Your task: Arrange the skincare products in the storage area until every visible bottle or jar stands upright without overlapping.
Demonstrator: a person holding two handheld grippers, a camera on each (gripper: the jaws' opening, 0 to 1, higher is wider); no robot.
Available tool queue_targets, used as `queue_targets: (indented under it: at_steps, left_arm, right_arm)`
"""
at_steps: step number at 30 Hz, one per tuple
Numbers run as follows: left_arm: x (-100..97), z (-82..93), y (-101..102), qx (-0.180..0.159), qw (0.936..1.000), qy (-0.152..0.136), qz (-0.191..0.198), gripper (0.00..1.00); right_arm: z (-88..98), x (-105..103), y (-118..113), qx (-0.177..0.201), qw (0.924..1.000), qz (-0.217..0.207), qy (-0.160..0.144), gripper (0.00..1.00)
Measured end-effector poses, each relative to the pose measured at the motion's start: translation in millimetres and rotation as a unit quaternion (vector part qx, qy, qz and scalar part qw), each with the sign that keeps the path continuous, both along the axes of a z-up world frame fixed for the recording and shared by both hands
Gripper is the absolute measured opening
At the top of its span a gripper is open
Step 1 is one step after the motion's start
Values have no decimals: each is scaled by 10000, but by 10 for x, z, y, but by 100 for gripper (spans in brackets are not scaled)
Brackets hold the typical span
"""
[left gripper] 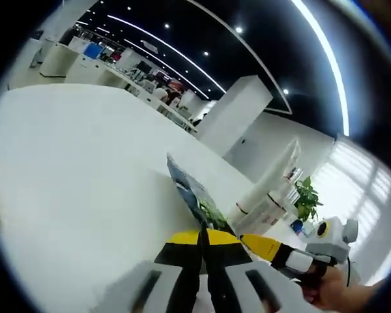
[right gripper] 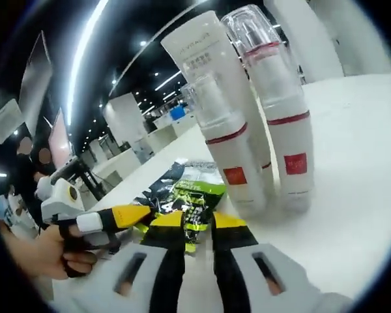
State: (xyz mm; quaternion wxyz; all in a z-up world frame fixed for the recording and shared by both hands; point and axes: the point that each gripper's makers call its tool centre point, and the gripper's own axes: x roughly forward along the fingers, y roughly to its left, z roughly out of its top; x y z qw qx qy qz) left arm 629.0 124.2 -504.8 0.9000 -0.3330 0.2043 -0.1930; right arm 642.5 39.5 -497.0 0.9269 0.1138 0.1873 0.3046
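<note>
A flat green and black sachet (right gripper: 190, 188) hangs in front of the bottles; it appears edge-on as the sachet (left gripper: 190, 190) in the left gripper view. My left gripper (left gripper: 202, 236) is shut on its near end, and reaches it from the left as the left gripper (right gripper: 142, 212) in the right gripper view. My right gripper (right gripper: 197, 225) has its jaws a narrow gap apart at the sachet's lower edge, and appears as the right gripper (left gripper: 247, 241) beside the sachet. Two white pump bottles with red bands (right gripper: 229, 153) (right gripper: 283, 111) stand upright on the white table (right gripper: 358, 169), with a white tube (right gripper: 202, 49) behind them.
A person's hand (right gripper: 49, 254) holds the left gripper, and another hand (left gripper: 332, 290) holds the right one. The bottles (left gripper: 264, 199) stand at the right of the white table (left gripper: 78, 176), with a potted plant (left gripper: 306, 195) beyond. Desks and a white pillar (left gripper: 238, 114) stand far behind.
</note>
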Motion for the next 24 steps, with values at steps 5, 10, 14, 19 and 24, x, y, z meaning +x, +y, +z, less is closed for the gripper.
queue_targets:
  at_steps: [5, 10, 14, 19, 24]
  left_arm:
    - [-9, 32, -28, 267, 9994, -220, -68, 1]
    - [9, 129, -21, 645, 9949, -768, -101, 1]
    - [-21, 124, -44, 843, 9926, -854, -175, 2]
    - [-8, 113, -2, 935, 9918, -867, -99, 3]
    - [-14, 105, 47, 1029, 9909, -870, 8, 2]
  right_arm:
    - [59, -112, -11, -197, 9995, 23, -249, 11]
    - [81, -188, 146, -489, 9974, 345, -408, 12]
    - [110, -203, 288, -644, 9948, 571, -539, 12]
    - [-4, -206, 400, -982, 9901, 878, -492, 12]
    - [-178, -204, 408, -1566, 9801, 1117, -484, 14]
